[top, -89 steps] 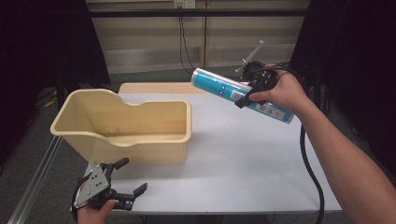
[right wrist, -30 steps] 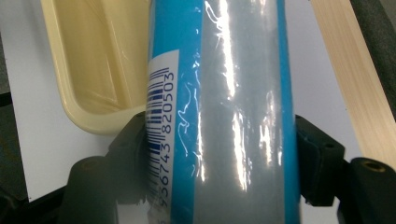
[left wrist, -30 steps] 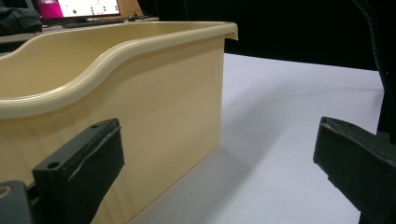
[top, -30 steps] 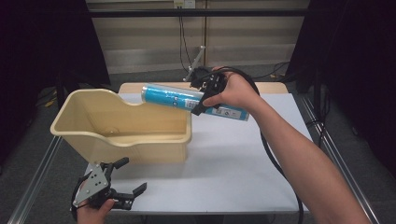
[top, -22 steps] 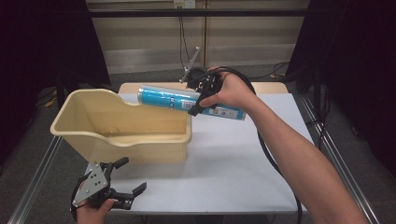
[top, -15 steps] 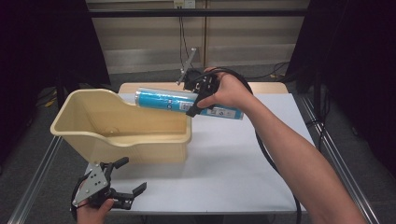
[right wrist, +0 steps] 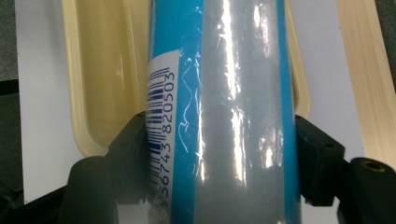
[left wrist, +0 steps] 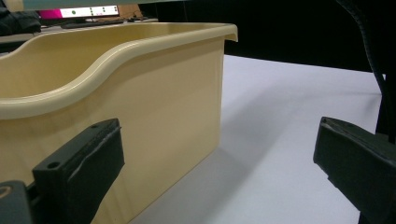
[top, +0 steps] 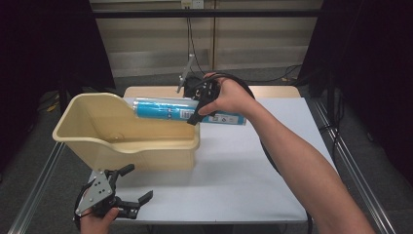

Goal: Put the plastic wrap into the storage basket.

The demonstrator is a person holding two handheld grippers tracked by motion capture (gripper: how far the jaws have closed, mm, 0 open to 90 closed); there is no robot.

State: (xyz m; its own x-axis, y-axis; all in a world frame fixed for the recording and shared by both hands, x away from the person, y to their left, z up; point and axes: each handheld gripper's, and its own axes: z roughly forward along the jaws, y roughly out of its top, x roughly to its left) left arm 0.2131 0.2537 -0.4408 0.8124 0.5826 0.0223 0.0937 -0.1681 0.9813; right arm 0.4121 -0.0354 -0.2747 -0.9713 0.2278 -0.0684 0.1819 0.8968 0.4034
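High view showed the right gripper (top: 197, 108) clamped on a blue plastic-wrapped cylindrical tube (top: 165, 109), held lengthwise over the cream plastic bin's (top: 92, 141) rim, while the left gripper (top: 130, 187) rested with jaws apart.

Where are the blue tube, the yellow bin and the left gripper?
blue tube (top: 160, 108): high view, its wrapped body over the bin.
yellow bin (top: 146, 155): high view, its front wall.
left gripper (top: 130, 186): high view, between its open jaws.

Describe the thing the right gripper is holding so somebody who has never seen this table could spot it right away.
On the white table sits a big cream plastic bin. Held level over its right rim, in the right gripper, is a long blue tube in shiny plastic wrap. Its white barcode label sets it apart.
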